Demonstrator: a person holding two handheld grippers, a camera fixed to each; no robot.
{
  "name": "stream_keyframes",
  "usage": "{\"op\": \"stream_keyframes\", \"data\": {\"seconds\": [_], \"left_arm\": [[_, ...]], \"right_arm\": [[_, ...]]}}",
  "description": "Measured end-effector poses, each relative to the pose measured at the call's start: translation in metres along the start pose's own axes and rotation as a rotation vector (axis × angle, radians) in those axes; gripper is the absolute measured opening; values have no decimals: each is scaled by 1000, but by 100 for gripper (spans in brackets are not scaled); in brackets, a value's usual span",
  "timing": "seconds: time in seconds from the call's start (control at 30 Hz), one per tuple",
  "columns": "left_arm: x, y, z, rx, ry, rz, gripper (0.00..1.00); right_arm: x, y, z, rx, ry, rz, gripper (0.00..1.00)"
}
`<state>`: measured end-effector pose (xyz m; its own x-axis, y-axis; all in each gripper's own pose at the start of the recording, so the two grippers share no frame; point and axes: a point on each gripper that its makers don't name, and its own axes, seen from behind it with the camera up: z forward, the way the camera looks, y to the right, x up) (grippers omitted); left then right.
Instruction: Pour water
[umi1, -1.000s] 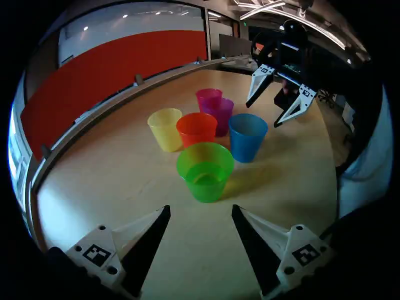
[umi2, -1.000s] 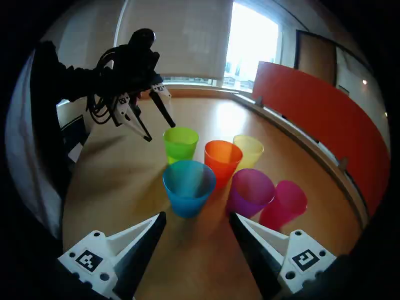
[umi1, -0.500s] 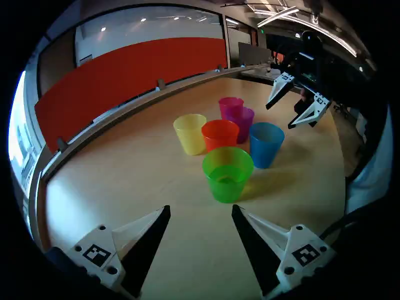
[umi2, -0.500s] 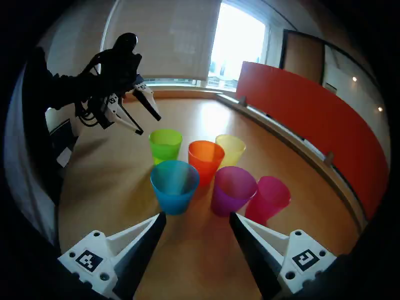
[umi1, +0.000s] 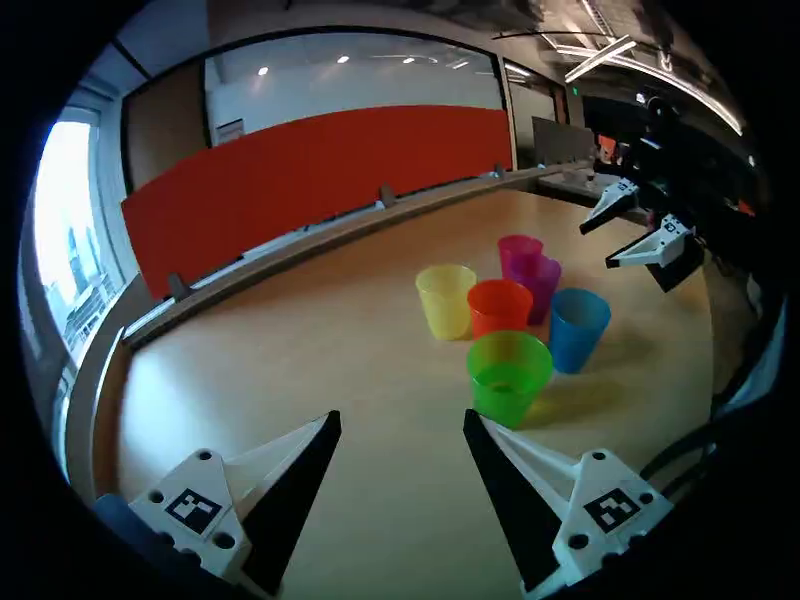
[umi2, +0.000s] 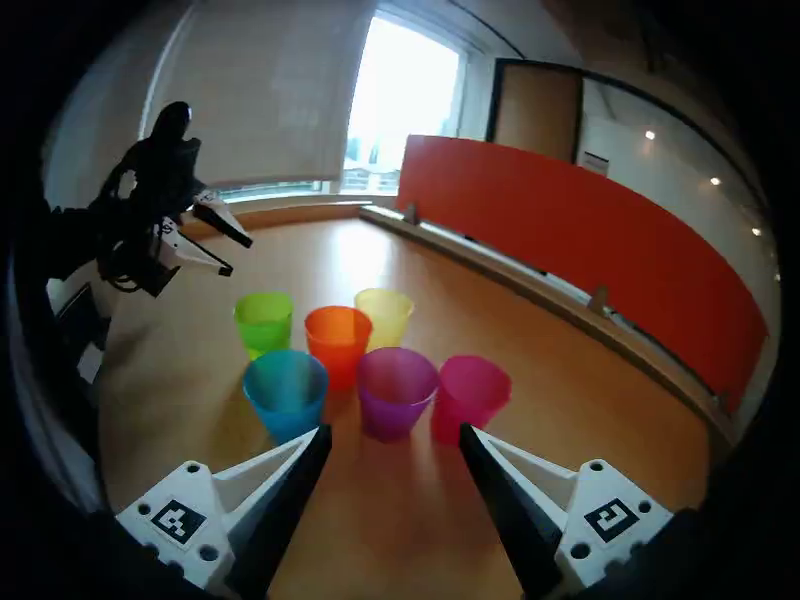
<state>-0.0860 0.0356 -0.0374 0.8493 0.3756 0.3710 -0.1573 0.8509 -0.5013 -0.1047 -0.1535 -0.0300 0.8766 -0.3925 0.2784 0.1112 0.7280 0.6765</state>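
Six plastic cups stand clustered on a wooden table (umi1: 300, 340). In the left gripper view the green cup (umi1: 508, 377) is nearest, with blue (umi1: 577, 329), orange (umi1: 499, 307), yellow (umi1: 446, 300), purple (umi1: 541, 281) and pink (umi1: 518, 254) behind it. My left gripper (umi1: 400, 430) is open, short of the green cup, holding nothing. In the right gripper view the blue cup (umi2: 286, 392) and purple cup (umi2: 396, 391) are nearest, pink (umi2: 470, 395) to the right, green (umi2: 264, 322), orange (umi2: 337, 343) and yellow (umi2: 383, 316) behind. My right gripper (umi2: 395, 440) is open and empty. Each view shows the other gripper (umi1: 640, 228) (umi2: 205, 237) across the cups.
A long red panel (umi1: 330, 170) runs behind the table's raised far rim (umi1: 300, 240). A bright window (umi2: 400, 110) and a pale blind (umi2: 260, 100) lie beyond the table. A person's dark sleeve (umi2: 60, 250) holds the far gripper. Bare tabletop (umi1: 250, 380) stretches left of the cups.
Both grippers have drawn back from the cups and swung, so the cups look smaller; in the left gripper view they drifted right, in the right gripper view left. Both stay open.
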Motion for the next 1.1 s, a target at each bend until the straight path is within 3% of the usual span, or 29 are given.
{"op": "stream_keyframes", "data": {"seconds": [0.13,0.27,0.5,0.77,1.1], "left_arm": [[12,-16,-5,92,54,-31,91],[17,-24,-9,144,93,-61,91],[23,-26,-14,182,146,-105,91],[43,-31,-27,254,257,-177,91],[51,-35,-35,324,349,-260,91]], "right_arm": [[4,17,-8,-82,30,34,99],[7,29,-18,-144,49,39,99],[14,47,-31,-253,93,69,99],[27,68,-43,-387,179,144,99],[52,106,-70,-606,299,177,99]]}}
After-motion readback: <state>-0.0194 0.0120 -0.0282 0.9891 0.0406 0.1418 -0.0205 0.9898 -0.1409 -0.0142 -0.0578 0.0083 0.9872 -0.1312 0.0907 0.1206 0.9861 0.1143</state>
